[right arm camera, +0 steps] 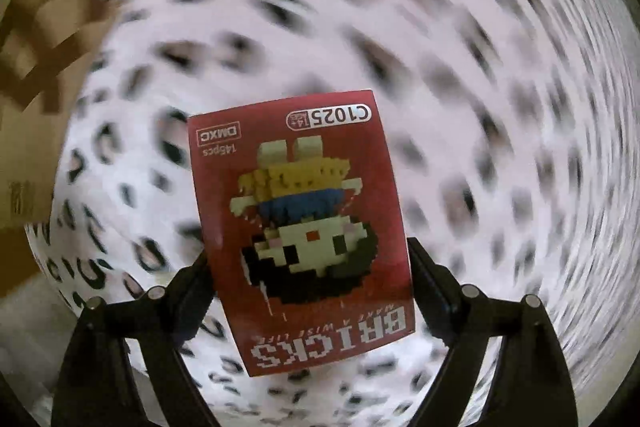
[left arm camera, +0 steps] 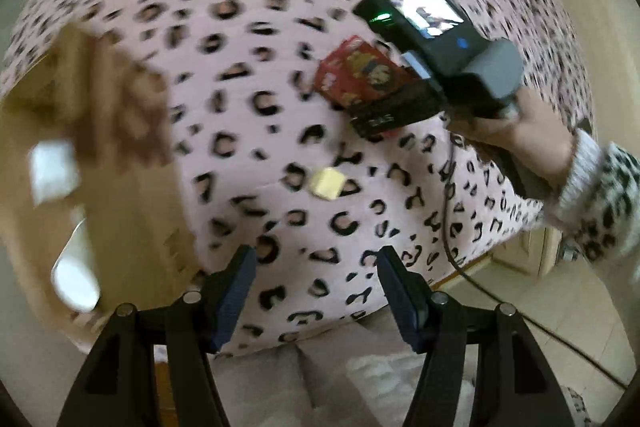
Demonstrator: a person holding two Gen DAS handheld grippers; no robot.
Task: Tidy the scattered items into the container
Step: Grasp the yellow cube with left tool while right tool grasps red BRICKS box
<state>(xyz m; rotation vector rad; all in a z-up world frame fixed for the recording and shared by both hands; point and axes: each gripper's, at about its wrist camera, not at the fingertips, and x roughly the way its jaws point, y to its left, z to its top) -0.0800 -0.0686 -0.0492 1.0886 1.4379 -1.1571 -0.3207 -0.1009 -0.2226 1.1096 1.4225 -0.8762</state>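
Bed (left arm camera: 248,75) covered in a pink spread with black leopard-style spots; it carries everything.

Left claw (left arm camera: 316,267): points down over the bed's near edge, jaws partly apart, nothing between them.

Right claw (right arm camera: 310,267): the red bricks box (right arm camera: 304,227) sits between its jaws, printed face toward the camera, text upside down. Left finger (right arm camera: 192,283) lies against the box's side; the right one is at the opposite edge, contact not clear. In the left wrist view the same box (left arm camera: 360,75) is under the right claw, near the bed's middle; whether it is lifted or resting cannot be told. A hand (left arm camera: 532,139) with a spotted sleeve grips that tool.

Small pale yellow block (left arm camera: 328,183) lies on the bed, nearer the near edge.

Cardboard container (left arm camera: 100,155) at the bed's left side, blurred; white items inside.
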